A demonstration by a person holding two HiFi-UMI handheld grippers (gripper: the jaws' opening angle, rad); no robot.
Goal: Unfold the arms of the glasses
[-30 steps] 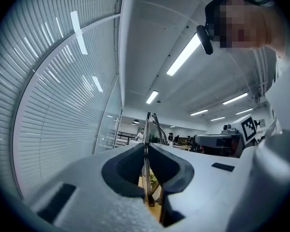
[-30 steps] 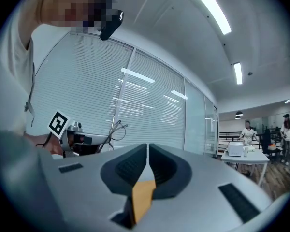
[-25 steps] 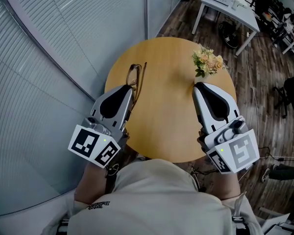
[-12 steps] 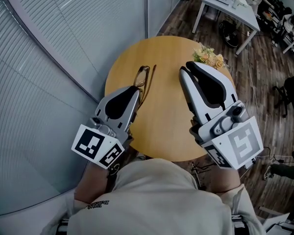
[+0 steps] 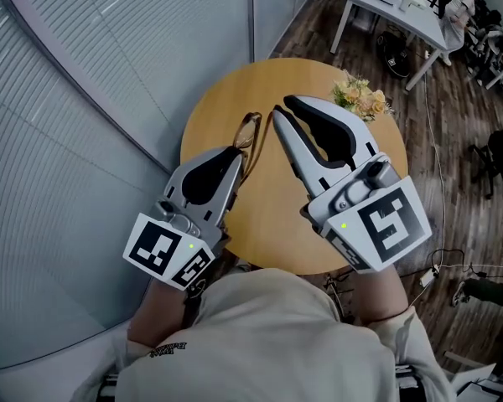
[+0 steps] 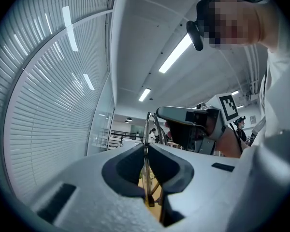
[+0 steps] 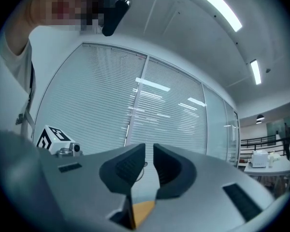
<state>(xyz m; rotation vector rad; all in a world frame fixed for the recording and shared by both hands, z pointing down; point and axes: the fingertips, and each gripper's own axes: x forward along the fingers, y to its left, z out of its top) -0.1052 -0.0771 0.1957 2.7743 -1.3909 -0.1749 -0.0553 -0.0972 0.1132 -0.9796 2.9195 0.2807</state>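
The left gripper (image 5: 235, 152) is pinching the glasses (image 5: 249, 134) by the near end of the frame; in the left gripper view the thin rim (image 6: 146, 129) stands on edge, pressed between the two dark pads. The glasses are over the left part of the round wooden desk (image 5: 272, 224), reaching away from the person (whether they touch the wood I cannot tell). One thin arm runs alongside the lenses on the side facing the right gripper (image 5: 280, 107). That gripper is slanted in over the middle of the desk, its tips just beside the far end of the glasses. Its jaws are slightly parted with nothing between them. A small bunch of flowers (image 5: 360, 100) sits near the desk's far right edge.
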